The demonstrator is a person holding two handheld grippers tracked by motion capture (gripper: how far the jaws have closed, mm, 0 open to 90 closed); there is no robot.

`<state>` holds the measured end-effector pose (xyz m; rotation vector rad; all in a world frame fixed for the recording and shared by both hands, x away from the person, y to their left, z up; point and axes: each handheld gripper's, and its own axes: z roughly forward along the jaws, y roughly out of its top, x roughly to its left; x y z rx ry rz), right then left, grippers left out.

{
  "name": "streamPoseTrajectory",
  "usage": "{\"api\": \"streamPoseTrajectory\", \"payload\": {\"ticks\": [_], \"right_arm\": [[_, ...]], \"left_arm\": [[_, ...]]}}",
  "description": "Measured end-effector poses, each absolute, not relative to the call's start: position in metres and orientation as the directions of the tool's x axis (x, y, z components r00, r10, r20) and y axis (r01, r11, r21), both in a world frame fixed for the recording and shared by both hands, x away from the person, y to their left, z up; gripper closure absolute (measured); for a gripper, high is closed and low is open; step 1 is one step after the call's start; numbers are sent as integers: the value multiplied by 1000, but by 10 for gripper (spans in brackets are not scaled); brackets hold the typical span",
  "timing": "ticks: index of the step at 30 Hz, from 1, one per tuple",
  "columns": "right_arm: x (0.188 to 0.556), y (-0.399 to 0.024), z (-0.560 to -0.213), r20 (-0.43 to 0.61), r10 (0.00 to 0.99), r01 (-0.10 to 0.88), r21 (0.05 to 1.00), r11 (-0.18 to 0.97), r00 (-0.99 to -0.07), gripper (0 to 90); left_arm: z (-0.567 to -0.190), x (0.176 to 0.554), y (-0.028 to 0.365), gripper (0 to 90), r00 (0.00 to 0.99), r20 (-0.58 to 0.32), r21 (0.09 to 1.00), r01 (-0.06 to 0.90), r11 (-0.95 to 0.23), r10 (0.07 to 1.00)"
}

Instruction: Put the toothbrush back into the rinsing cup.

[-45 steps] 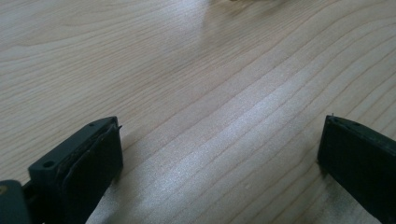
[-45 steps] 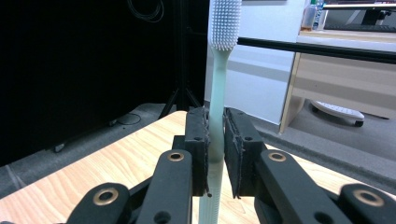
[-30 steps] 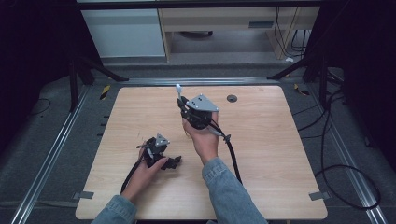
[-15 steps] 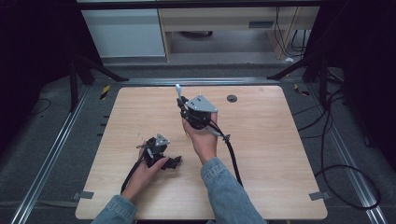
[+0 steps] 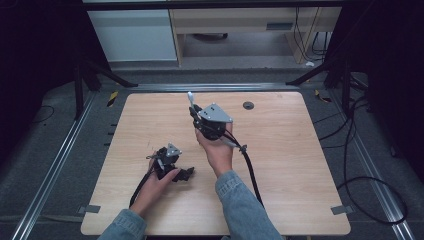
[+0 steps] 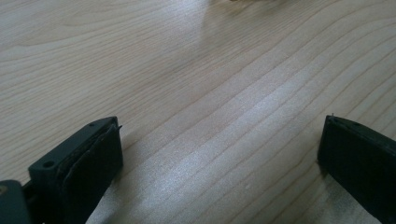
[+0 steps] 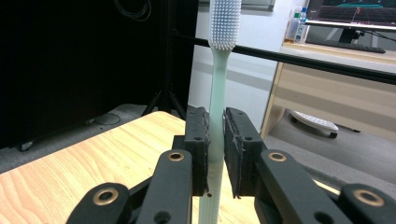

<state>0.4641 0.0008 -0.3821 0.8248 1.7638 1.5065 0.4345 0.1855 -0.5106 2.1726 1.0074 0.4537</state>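
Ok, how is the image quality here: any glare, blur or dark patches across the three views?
High view: even light on the table, surroundings nearly black, slightly soft. Left gripper view: a pale sheen runs across the wood grain, the near jaws look soft. Right gripper view: the toothbrush clamped in the right hand-held gripper is sharp, the left background very dark, the monitor behind bright.

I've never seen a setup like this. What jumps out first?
A pale green toothbrush stands upright, pinched between the black fingers of the right gripper, held up over the middle of the wooden table. The left gripper rests low on the table, its fingers spread wide with nothing between them.
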Motion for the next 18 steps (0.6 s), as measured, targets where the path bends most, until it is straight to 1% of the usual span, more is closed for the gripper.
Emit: {"api": "streamPoseTrajectory", "payload": {"ticks": [18], "right_arm": [[467,0,-388,-83,813,51,989,137,-576,799]], "left_arm": [[-511,434,185,0,638,24,713,529,-461,770]]}}
